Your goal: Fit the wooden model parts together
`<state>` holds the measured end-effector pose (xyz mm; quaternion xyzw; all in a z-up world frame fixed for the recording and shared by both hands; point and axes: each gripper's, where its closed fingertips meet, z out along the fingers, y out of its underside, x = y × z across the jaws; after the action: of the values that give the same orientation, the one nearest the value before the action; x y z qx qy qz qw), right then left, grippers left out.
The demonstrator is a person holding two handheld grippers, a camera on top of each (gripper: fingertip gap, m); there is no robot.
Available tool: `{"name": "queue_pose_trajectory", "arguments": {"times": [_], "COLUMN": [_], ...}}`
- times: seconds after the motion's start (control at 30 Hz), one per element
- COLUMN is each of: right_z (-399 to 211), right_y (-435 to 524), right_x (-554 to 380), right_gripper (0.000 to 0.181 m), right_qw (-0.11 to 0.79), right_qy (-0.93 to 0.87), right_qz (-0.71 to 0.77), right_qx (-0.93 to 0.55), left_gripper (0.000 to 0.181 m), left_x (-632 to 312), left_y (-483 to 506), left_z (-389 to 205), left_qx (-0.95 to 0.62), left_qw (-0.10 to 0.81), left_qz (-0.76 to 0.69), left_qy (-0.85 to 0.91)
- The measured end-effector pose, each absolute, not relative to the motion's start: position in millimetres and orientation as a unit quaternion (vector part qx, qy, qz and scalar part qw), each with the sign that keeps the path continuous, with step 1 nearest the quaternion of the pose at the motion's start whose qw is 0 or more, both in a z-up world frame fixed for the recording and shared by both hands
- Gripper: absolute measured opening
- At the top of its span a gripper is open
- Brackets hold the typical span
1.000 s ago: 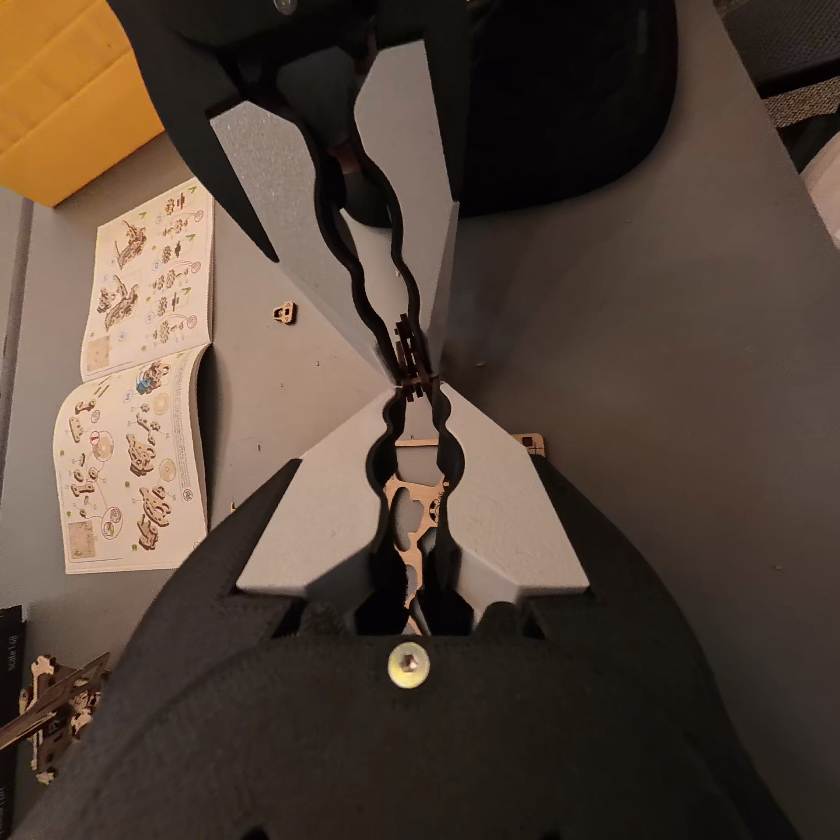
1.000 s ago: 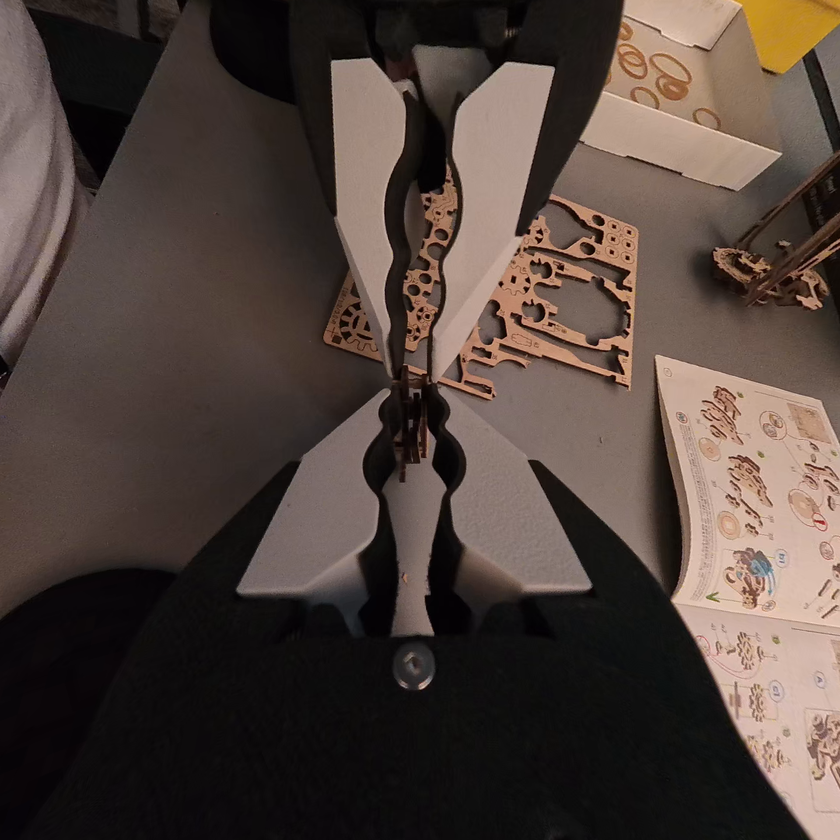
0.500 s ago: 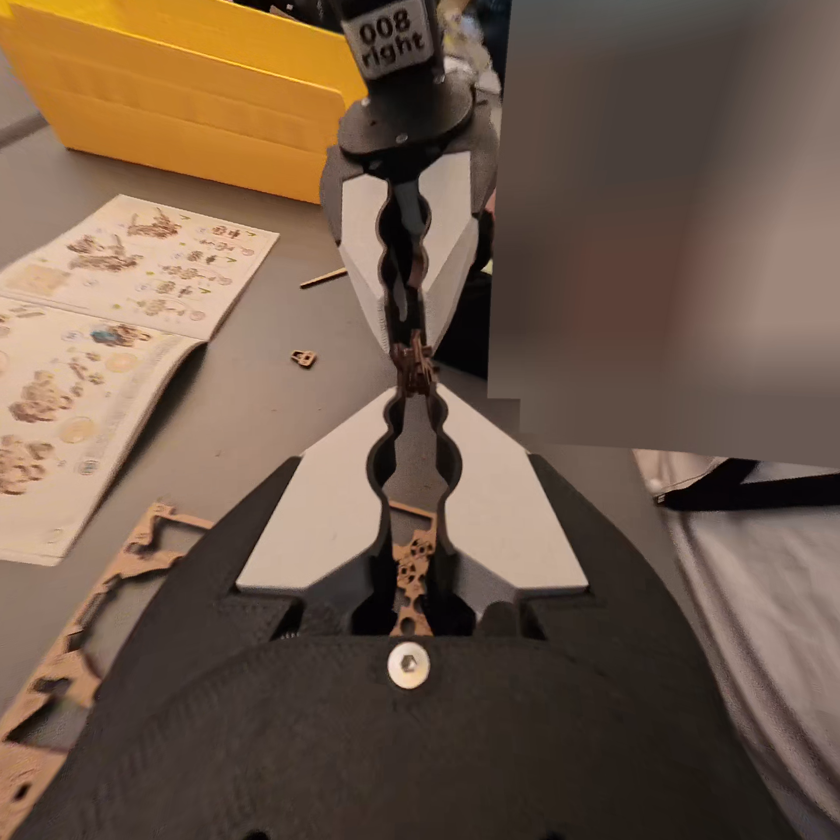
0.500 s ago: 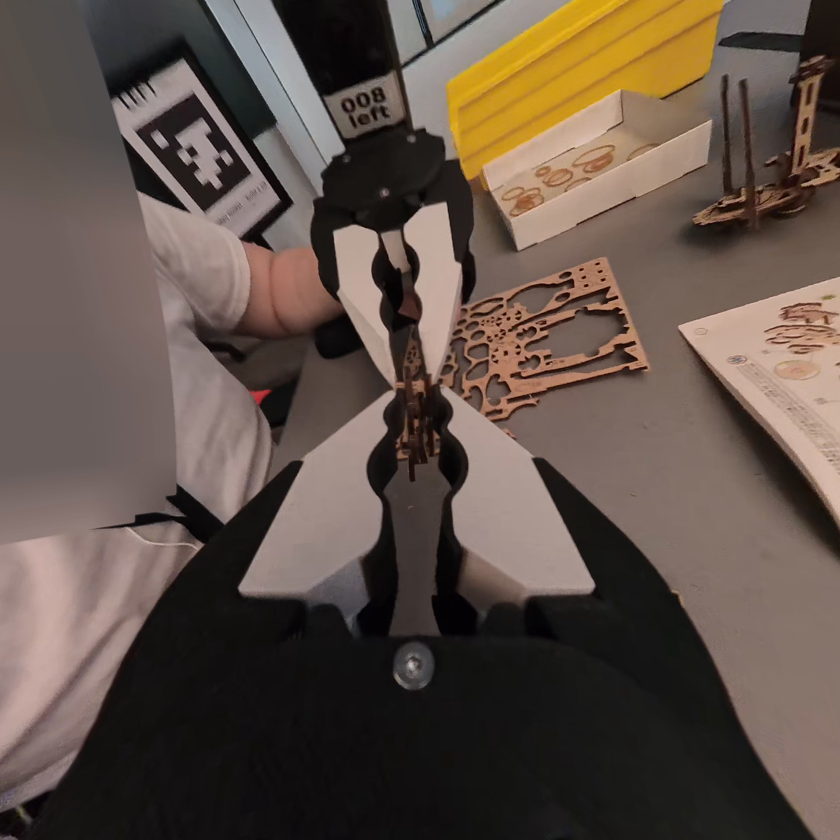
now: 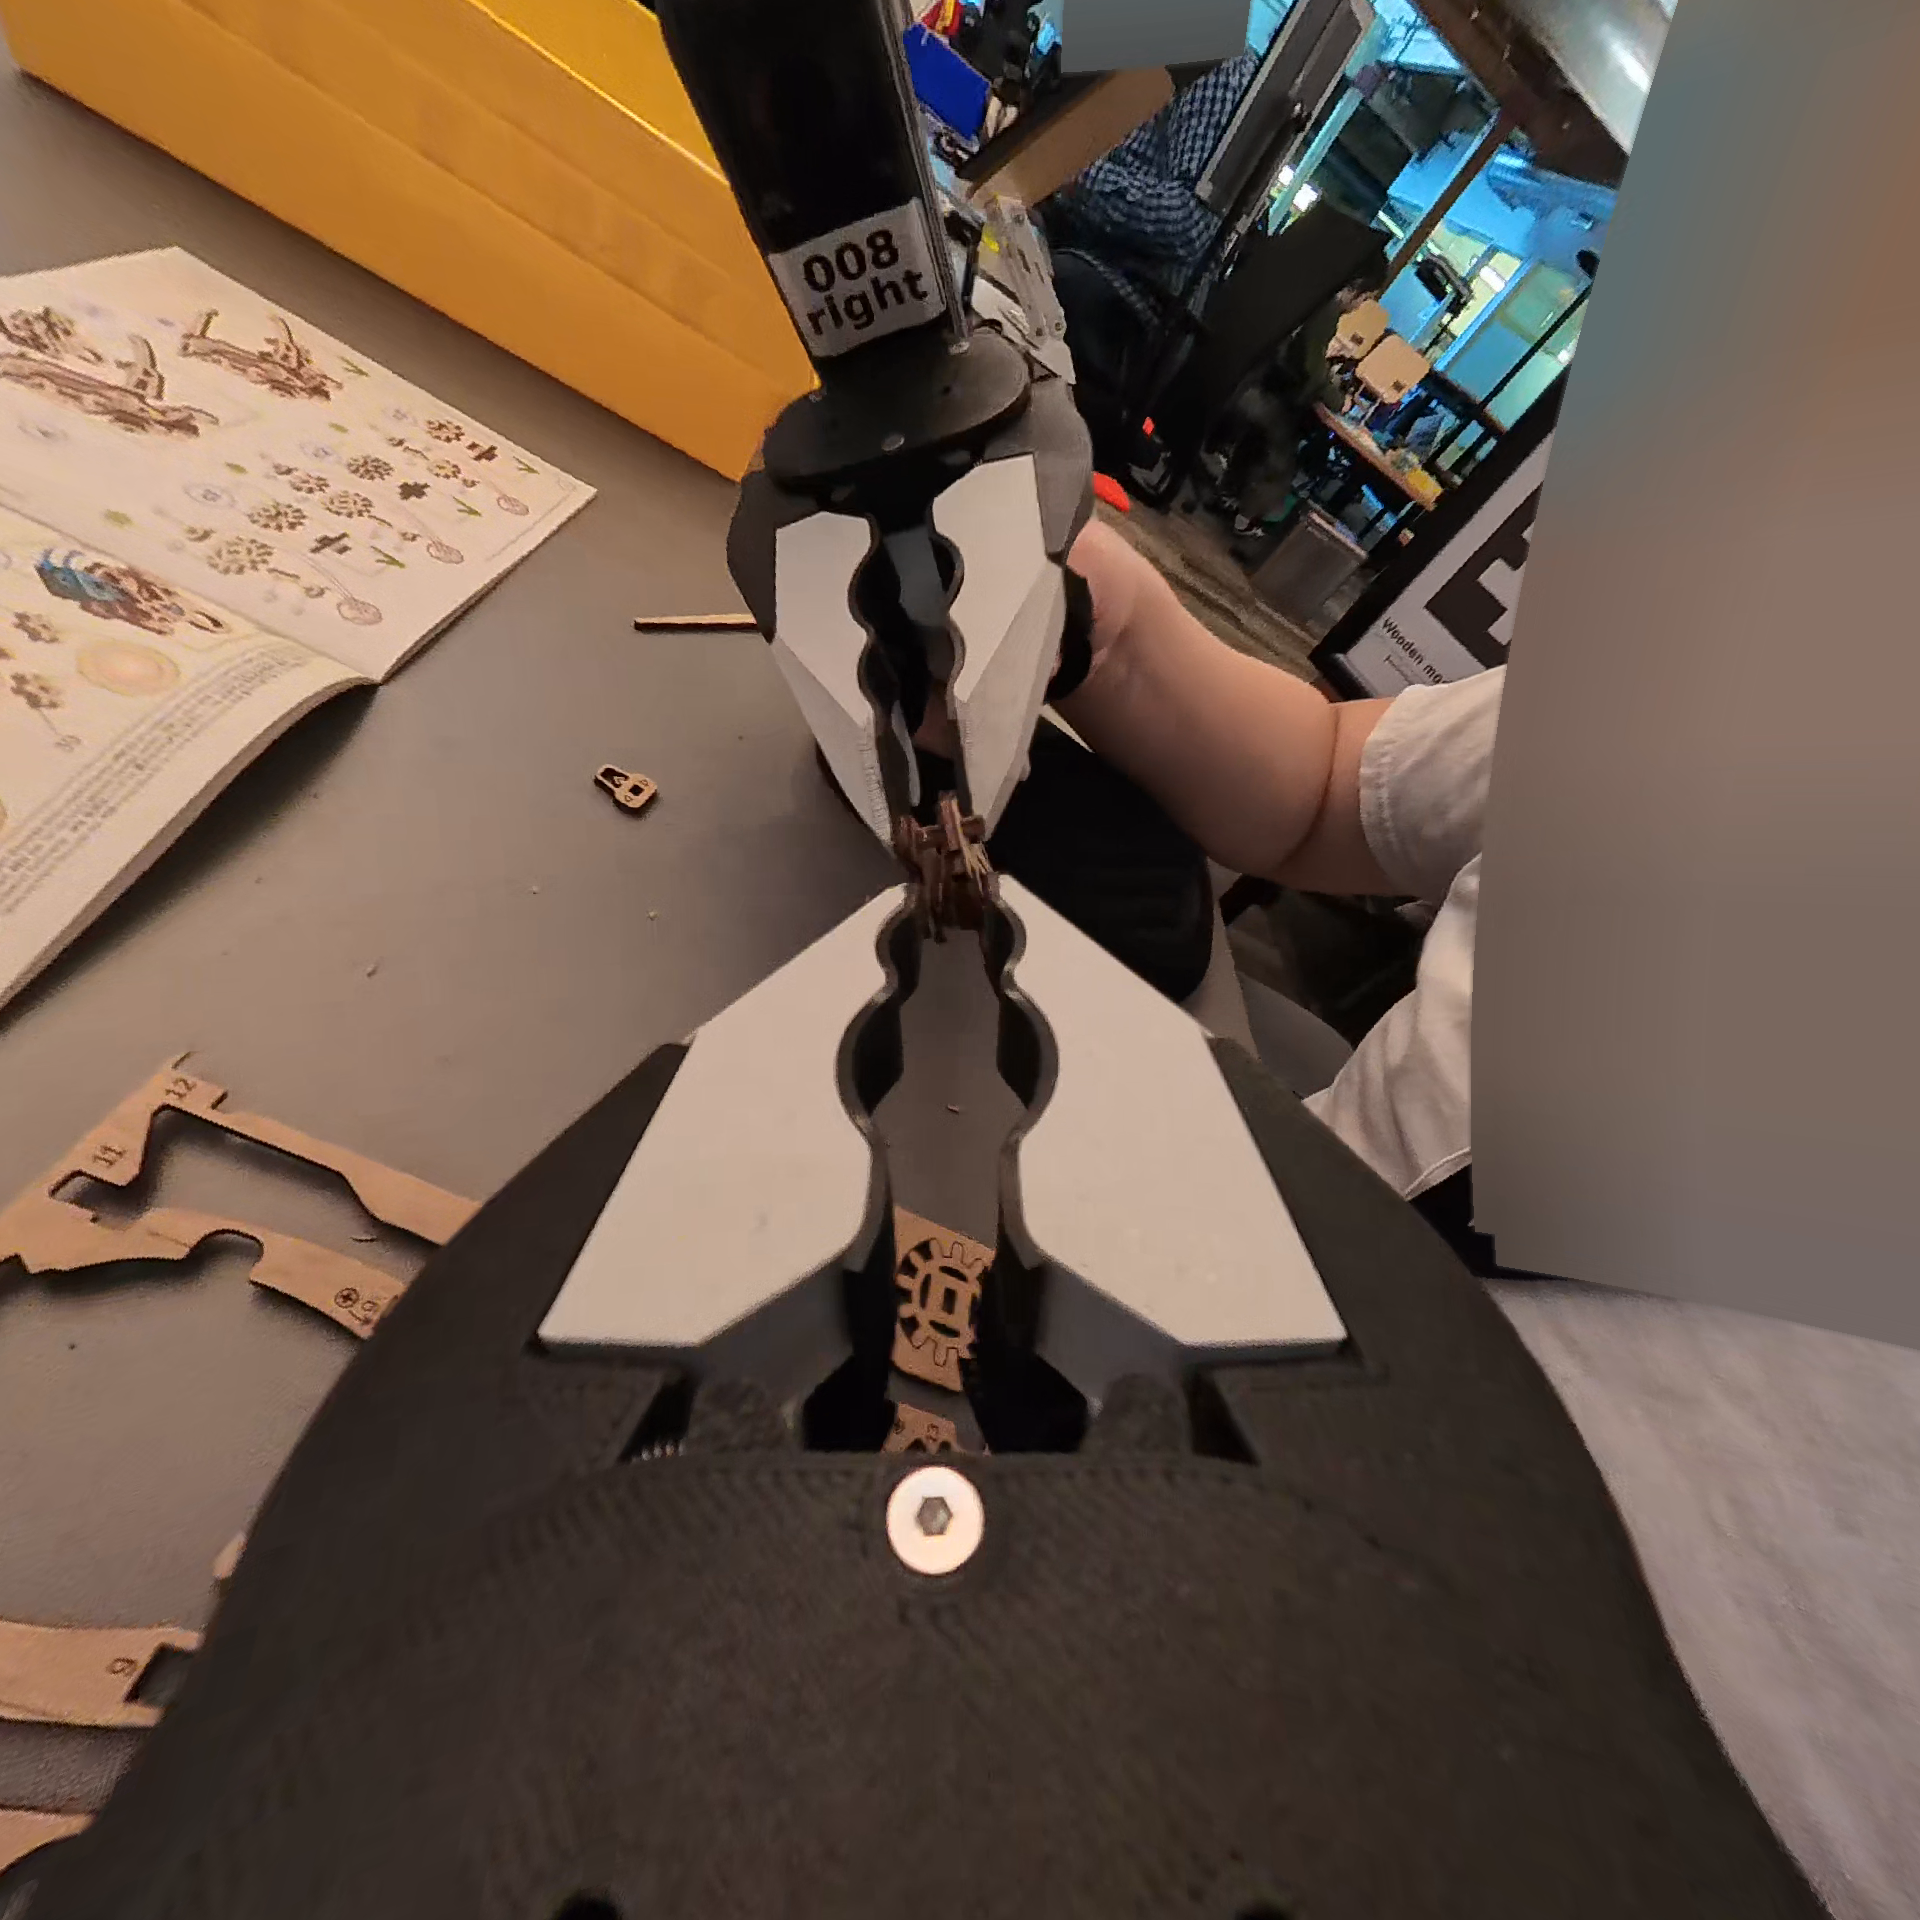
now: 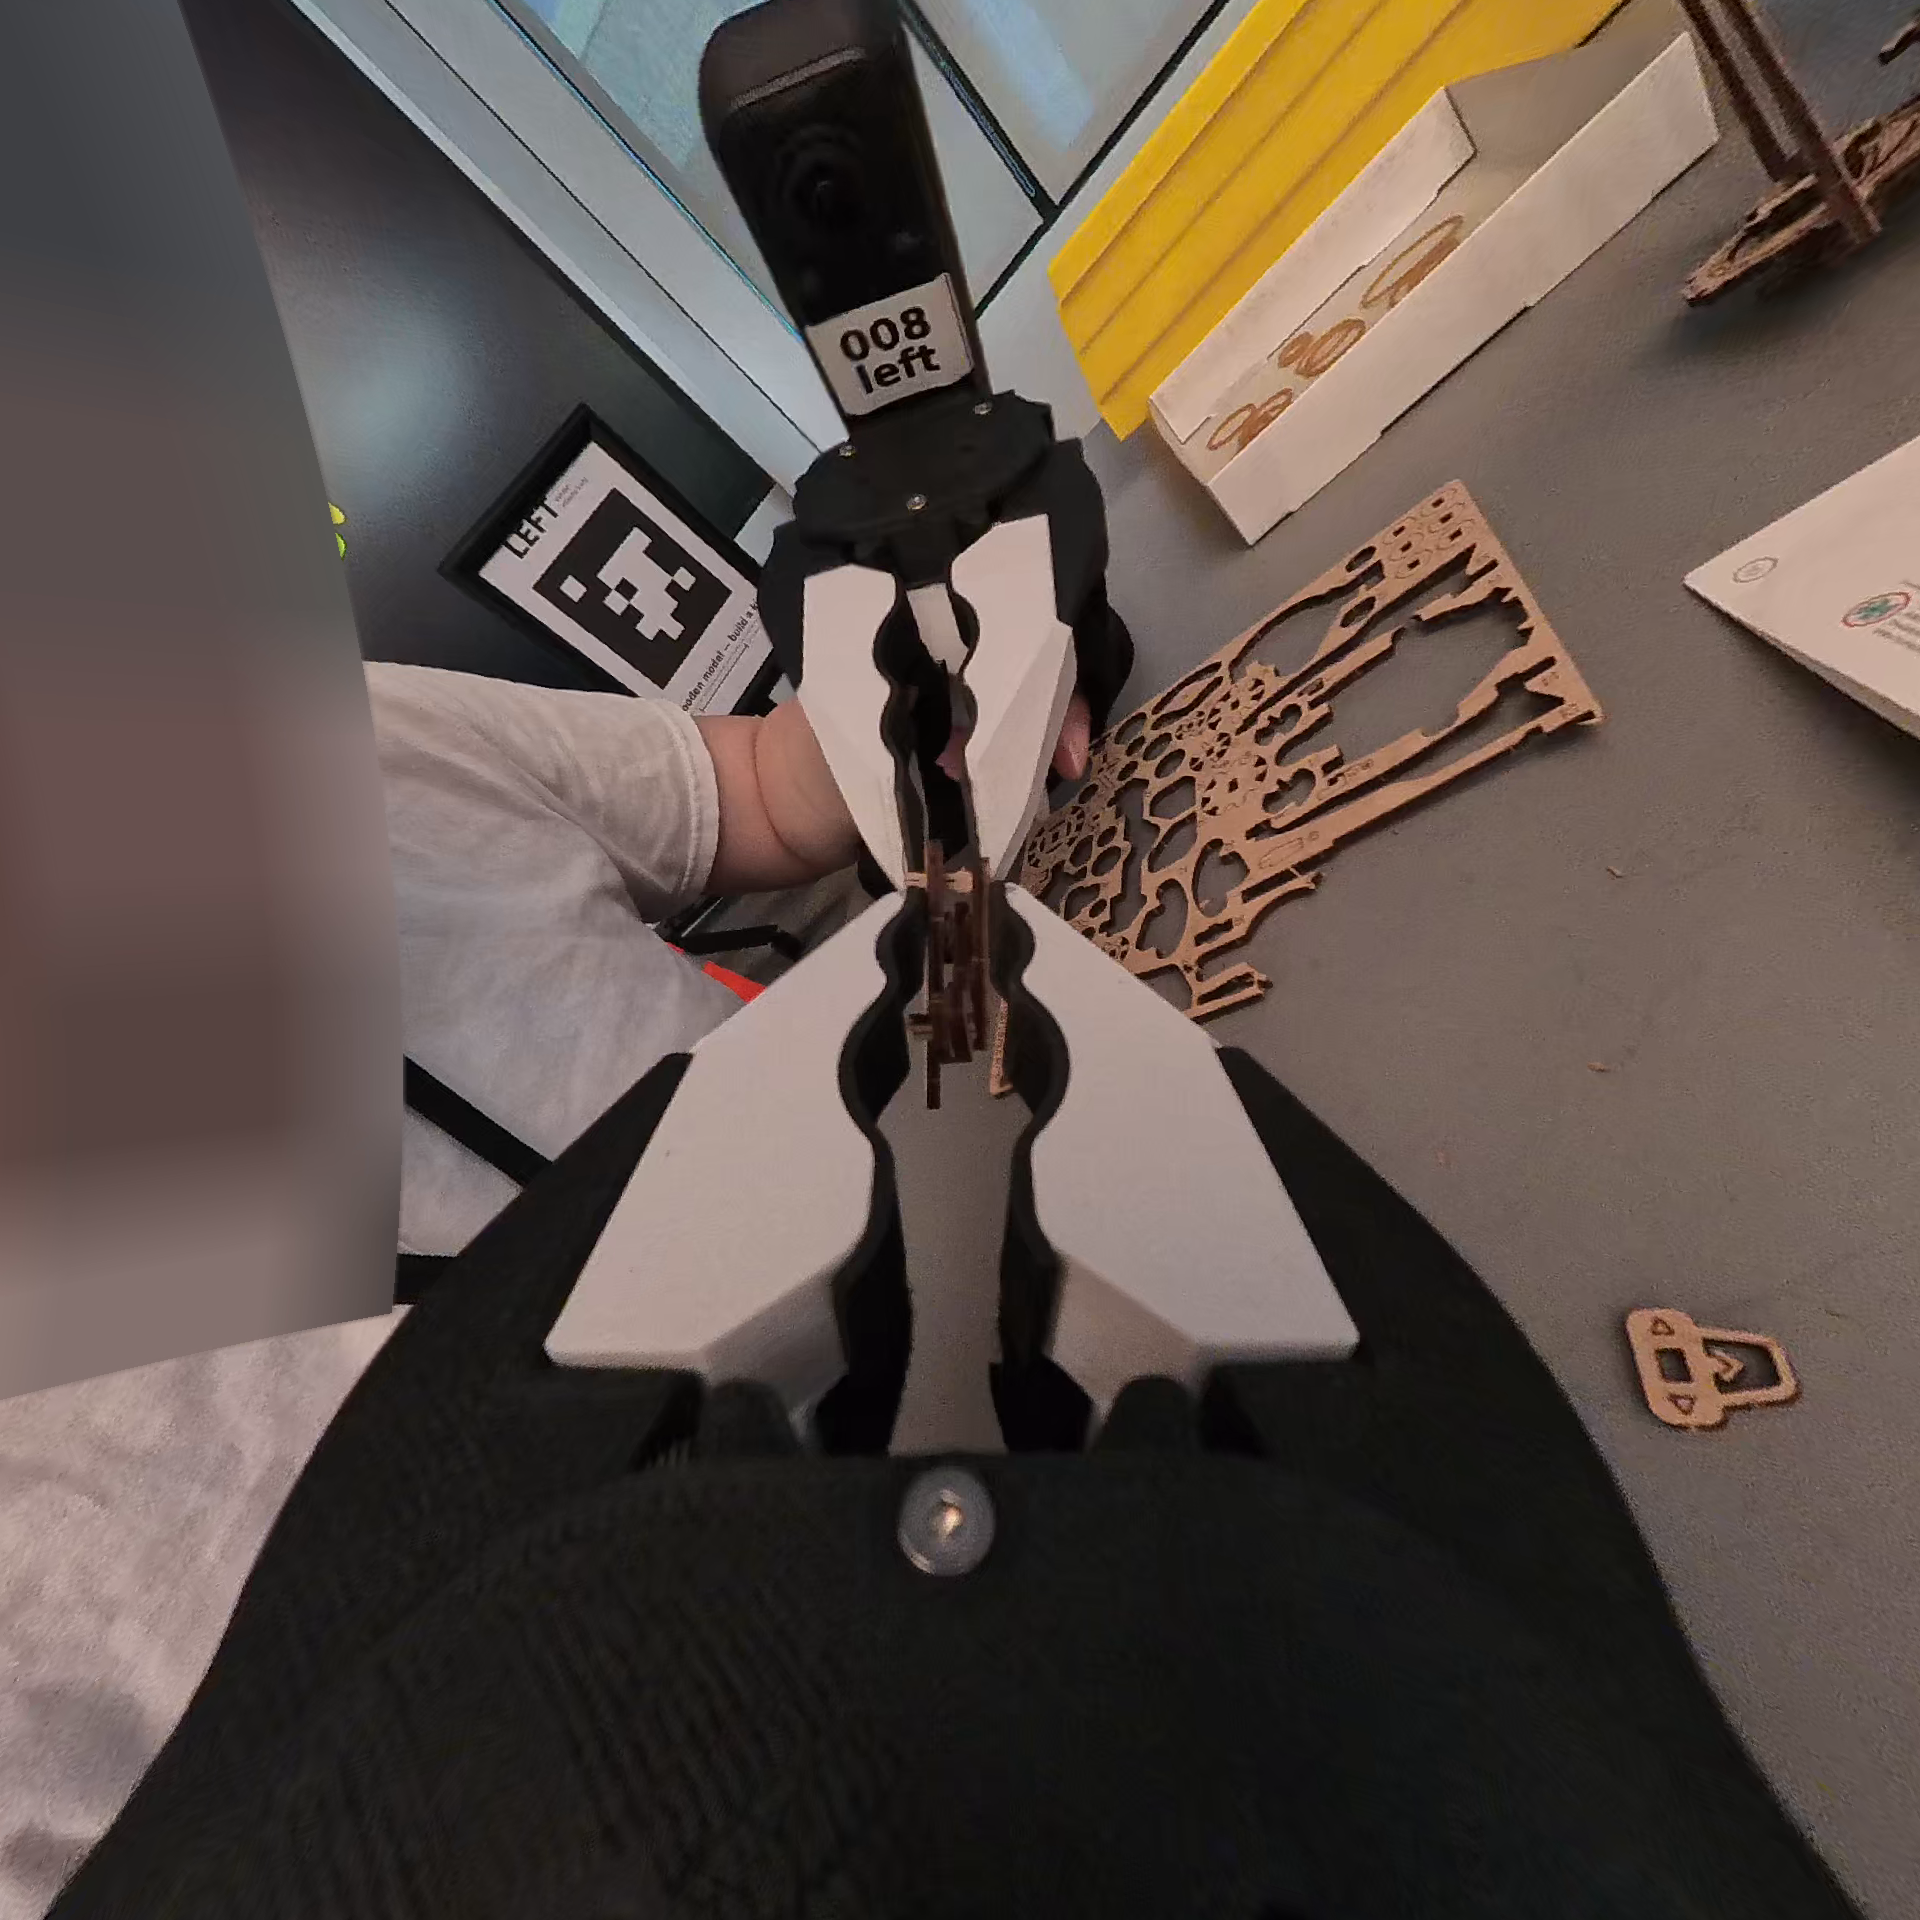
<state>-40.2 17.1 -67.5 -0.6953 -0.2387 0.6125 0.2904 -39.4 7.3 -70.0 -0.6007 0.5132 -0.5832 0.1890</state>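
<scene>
Left fingers point(image 5: 769, 1132): white with wavy black inner edges, drawn together at the tips, pinching the wooden model parts.
Left gripper point(image 5: 948, 914): held above the table, tip to tip with the right gripper; seen head-on in the right wrist view point(image 6: 940, 878).
Right fingers point(image 6: 1143, 1132): likewise closed at the tips, pinching the same cluster from the opposite side.
Right gripper point(image 6: 951, 914): its tips meet those of the left gripper; seen head-on in the left wrist view point(image 5: 935, 826).
Wooden model parts point(image 5: 943, 868): a small dark-brown cluster of interlocked flat pieces, held in the air between both pairs of fingertips; in the right wrist view point(image 6: 956, 977) it reaches back between the right fingers.
Instruction booklet point(image 5: 197, 540): lying open on the table, left of the grippers.
Yellow bin point(image 5: 436, 177): at the far edge of the table, behind the booklet.
Loose wooden piece point(image 5: 627, 787): small, lying flat on the table, between booklet and grippers.
Cut-out plywood sheet point(image 6: 1299, 790): flat on the table, just beyond the grippers in the right wrist view.
White tray point(image 6: 1455, 270): beside the yellow bin, holding wooden rings.
Table point(image 5: 468, 935): grey surface.
Person's forearm point(image 5: 1216, 748): behind the right gripper, with a white sleeve.
</scene>
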Motion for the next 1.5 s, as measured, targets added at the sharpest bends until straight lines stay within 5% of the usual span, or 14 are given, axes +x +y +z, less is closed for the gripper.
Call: {"name": "queue_pose_trajectory", "arguments": {"times": [0.2, 0.37, 0.6, 0.8, 1.13, 1.5], "right_z": [-69, -63, -38, -46, -44, -38], "right_y": [17, 13, 7, -6, -13, -13], "right_x": [-43, -48, -44, -44, -53, -54], "right_gripper": [0.009, 0.009, 0.029, 0.034, 0.011, 0.015], "right_qw": [0.303, 0.373, 0.515, 0.53, 0.565, 0.578], "right_qy": [-0.255, -0.337, -0.438, -0.517, -0.559, -0.547], "right_qz": [0.599, 0.533, 0.433, 0.361, 0.285, 0.284], "right_qx": [-0.696, -0.681, -0.596, -0.567, -0.536, -0.535], "left_gripper": [0.032, 0.012, 0.012, 0.011, 0.011, 0.011], "left_x": [-38, -39, -44, -53, -55, -58], "left_y": [12, 0, 5, -11, -22, -21], "left_z": [-76, -74, -52, -28, -26, -22], "left_qx": [-0.614, -0.582, -0.457, -0.348, -0.313, -0.313], "left_qw": [0.193, 0.193, 0.418, 0.507, 0.501, 0.486], "left_qz": [-0.571, -0.571, -0.442, -0.422, -0.455, -0.496], "left_qy": [0.51, 0.547, 0.649, 0.666, 0.666, 0.648]}}
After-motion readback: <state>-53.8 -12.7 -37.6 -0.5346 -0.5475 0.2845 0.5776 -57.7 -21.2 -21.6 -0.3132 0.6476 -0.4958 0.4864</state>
